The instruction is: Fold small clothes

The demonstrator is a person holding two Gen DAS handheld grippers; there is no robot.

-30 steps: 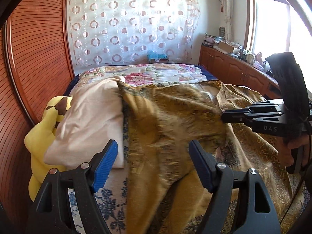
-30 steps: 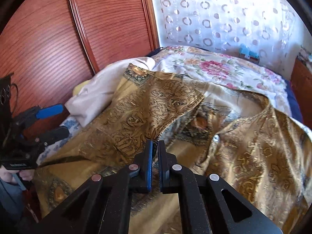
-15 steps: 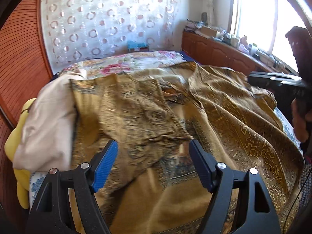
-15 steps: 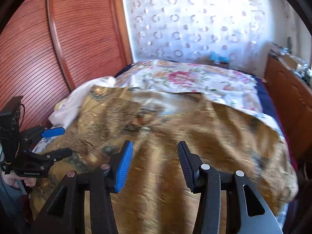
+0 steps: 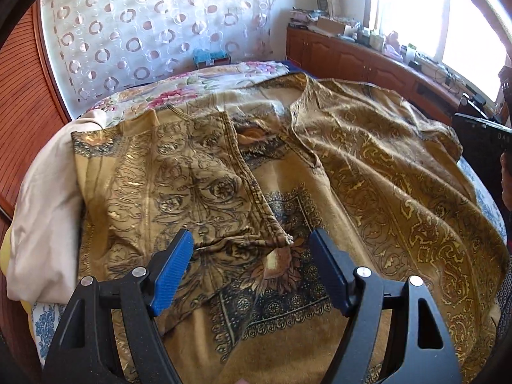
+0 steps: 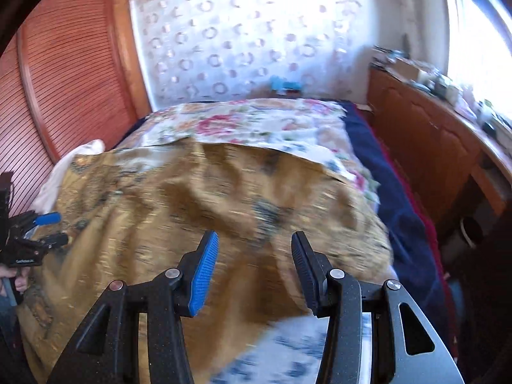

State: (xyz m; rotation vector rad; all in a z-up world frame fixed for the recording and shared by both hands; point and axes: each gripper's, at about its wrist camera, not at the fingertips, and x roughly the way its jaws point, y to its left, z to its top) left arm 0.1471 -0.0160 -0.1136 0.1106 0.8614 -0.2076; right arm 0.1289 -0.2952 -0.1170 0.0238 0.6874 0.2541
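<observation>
A: Where's the gold paisley shirt [image 5: 368, 172]?

B: Spread over the bed [image 6: 256, 121], ahead of both grippers. One sleeve [image 5: 179, 185] lies folded inward, its cuff between the left gripper [image 5: 251, 268] fingers.

A: Jaws?

B: Both spread apart, holding nothing. The right gripper [image 6: 254, 270] hovers over the shirt's right side.

A: Next?

B: Probably pinch that far edge, fold inward, keep it flat.

A: Obstacles?

B: A cream garment [image 5: 44, 211] just left of the shirt.

Item count across my two wrist views.
I count one gold patterned garment [image 5: 368, 172], one cream cloth [image 5: 41, 211], one floral bedspread [image 6: 256, 124], and two grippers, left [image 5: 251, 272] and right [image 6: 254, 272].
</observation>
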